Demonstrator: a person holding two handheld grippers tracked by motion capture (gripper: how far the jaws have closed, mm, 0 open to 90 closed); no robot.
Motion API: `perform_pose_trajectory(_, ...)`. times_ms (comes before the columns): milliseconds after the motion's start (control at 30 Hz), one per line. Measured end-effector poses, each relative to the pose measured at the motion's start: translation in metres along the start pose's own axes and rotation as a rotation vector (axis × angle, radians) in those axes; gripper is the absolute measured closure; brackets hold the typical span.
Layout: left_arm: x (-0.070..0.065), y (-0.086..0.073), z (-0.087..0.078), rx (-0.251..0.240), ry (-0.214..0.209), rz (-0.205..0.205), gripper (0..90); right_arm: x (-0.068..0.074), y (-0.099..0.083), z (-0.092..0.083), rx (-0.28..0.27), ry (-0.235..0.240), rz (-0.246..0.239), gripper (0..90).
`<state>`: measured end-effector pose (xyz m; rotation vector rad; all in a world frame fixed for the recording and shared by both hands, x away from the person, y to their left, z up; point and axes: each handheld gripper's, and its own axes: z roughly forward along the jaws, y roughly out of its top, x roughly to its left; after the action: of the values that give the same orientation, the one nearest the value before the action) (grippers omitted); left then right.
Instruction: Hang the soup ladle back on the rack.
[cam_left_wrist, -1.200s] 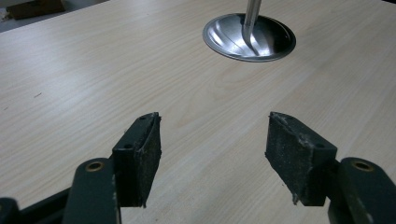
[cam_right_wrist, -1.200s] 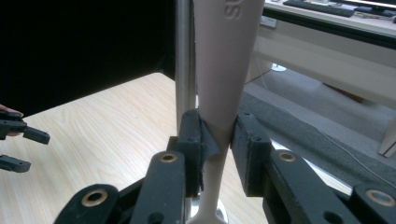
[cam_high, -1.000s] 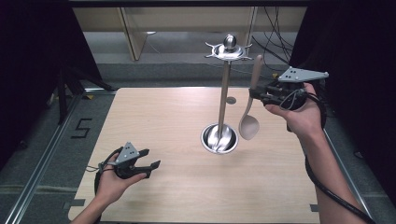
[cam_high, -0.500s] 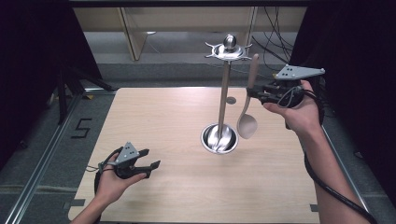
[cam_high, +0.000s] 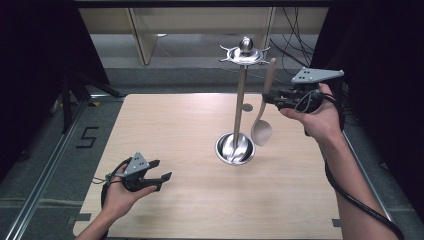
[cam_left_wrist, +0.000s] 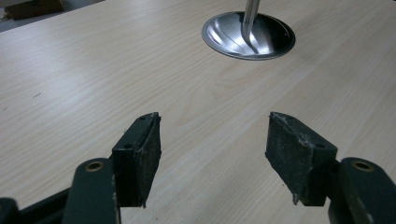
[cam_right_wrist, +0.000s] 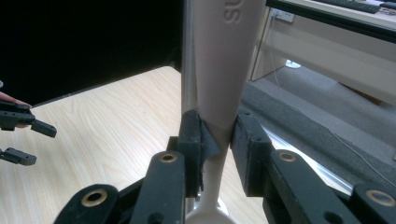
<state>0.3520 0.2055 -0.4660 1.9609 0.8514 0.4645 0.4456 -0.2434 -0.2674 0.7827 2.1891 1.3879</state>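
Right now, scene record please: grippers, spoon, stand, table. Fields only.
right gripper: shut on spoon handle, raised beside the stand's top
spoon: beige, hanging upright, bowl down, clear of the table
stand: metal pole, round dish base, hook ring on top, no utensil on it
left gripper: open, nothing between jaws, low over table near front left
table: light wood

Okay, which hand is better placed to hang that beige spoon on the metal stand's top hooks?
Right. The right tongs already grip the spoon by its handle, upright beside the stand near its hooks. The left tongs sit open and empty, low over the table's near side, far from the stand.
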Motion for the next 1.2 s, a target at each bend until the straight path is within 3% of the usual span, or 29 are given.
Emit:
perform_pose_trajectory(167,0.000,0.000,0.000,0.000,-0.001,0.001,34.7,-0.001,0.002,0.004,0.001,-0.001,-0.011,74.8)
perform_pose_trajectory(233,0.000,0.000,0.000,0.000,-0.001,0.001,34.7,0.001,0.002,0.006,-0.003,-0.003,0.010,74.8)
perform_pose_trajectory(267,0.000,0.000,0.000,0.000,-0.006,0.001,34.7,-0.001,0.002,0.008,-0.009,-0.004,-0.011,74.8)
perform_pose_trajectory(367,0.000,0.000,0.000,-0.002,-0.006,0.001,34.7,0.001,0.003,0.008,0.024,0.011,0.014,74.7)
perform_pose_trajectory(433,0.000,0.000,0.000,-0.002,-0.006,0.001,34.7,0.000,0.003,0.011,0.015,0.010,-0.009,74.7)
perform_pose_trajectory(700,0.000,0.000,0.000,0.002,-0.001,0.004,34.7,0.002,0.002,0.015,0.016,0.008,0.017,74.6)
perform_pose_trajectory(767,0.000,0.000,0.000,0.002,-0.001,0.004,34.7,0.005,0.001,0.015,0.007,0.005,0.045,74.5)
perform_pose_trajectory(867,0.000,0.000,0.000,0.002,0.000,0.004,34.6,0.004,0.000,0.014,0.008,0.006,0.021,74.4)
perform_pose_trajectory(900,-0.001,0.000,0.000,0.002,0.000,0.004,34.6,0.007,-0.001,0.016,-0.010,-0.006,0.047,74.3)
perform_pose_trajectory(1000,-0.001,0.000,0.000,0.002,0.000,0.005,34.6,0.006,-0.001,0.014,0.001,-0.001,0.035,73.9)
perform_pose_trajectory(1133,-0.001,0.000,0.000,0.001,0.000,0.003,34.6,0.008,-0.003,0.014,-0.014,-0.009,0.068,71.5)
perform_pose_trajectory(1167,-0.001,0.000,0.000,0.001,0.000,0.003,34.6,0.006,-0.003,0.013,-0.015,-0.021,0.040,70.8)
perform_pose_trajectory(1200,-0.001,0.000,0.000,0.001,0.000,0.003,34.6,0.007,-0.004,0.013,-0.012,-0.015,0.058,70.0)
